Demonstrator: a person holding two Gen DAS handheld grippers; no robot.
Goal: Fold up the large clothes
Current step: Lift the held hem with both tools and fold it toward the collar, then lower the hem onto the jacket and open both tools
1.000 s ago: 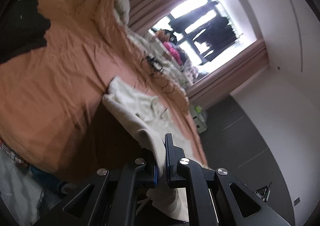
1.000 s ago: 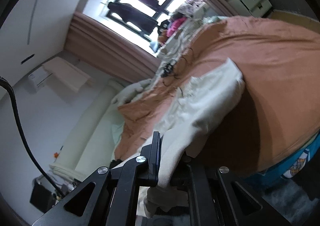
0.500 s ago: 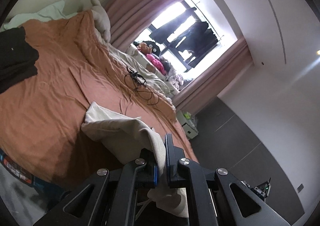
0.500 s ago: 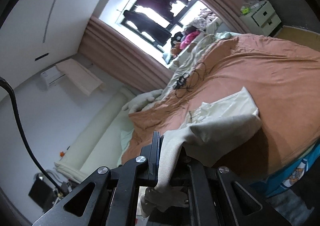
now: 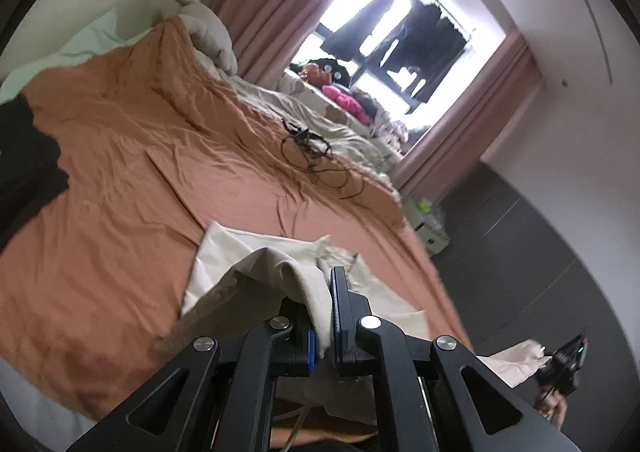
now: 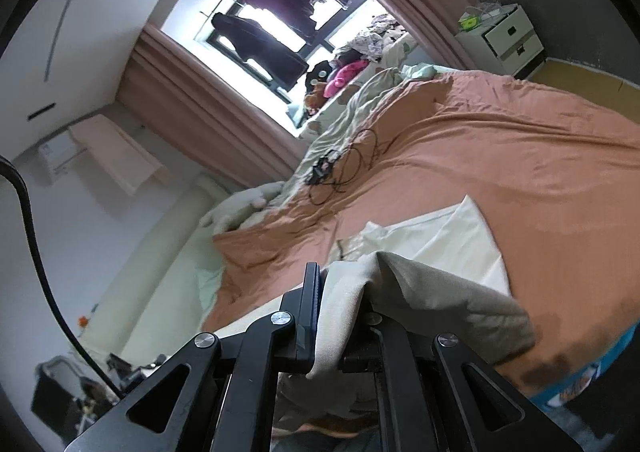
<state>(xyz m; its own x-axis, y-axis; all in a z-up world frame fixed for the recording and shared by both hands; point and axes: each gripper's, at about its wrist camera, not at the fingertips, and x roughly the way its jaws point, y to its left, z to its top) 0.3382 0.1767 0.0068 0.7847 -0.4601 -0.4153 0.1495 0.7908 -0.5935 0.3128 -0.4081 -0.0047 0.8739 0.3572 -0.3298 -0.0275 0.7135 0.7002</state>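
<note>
A cream garment (image 5: 240, 264) lies partly on the orange bed cover (image 5: 120, 179), its near part lifted off the bed. My left gripper (image 5: 325, 316) is shut on a fold of that cloth, which bulges up between its jaws. In the right wrist view the same cream garment (image 6: 440, 248) drapes from the bed up to my right gripper (image 6: 340, 312), which is shut on another part of its edge. A loose end of the garment hangs below each gripper. At the lower right of the left wrist view the right gripper (image 5: 560, 364) shows with cloth trailing from it.
A tangle of black cable (image 5: 308, 147) lies on the bed further away. Dark clothing (image 5: 24, 163) sits at the bed's left side. Soft toys and bedding (image 6: 348, 71) pile up under the window. A white drawer unit (image 6: 504, 39) stands by the bed's far corner.
Both grippers have moved forward over the bed and slightly up, carrying the gripped cloth edge. More of the garment now folds over itself, and the bed appears flatter in both views.
</note>
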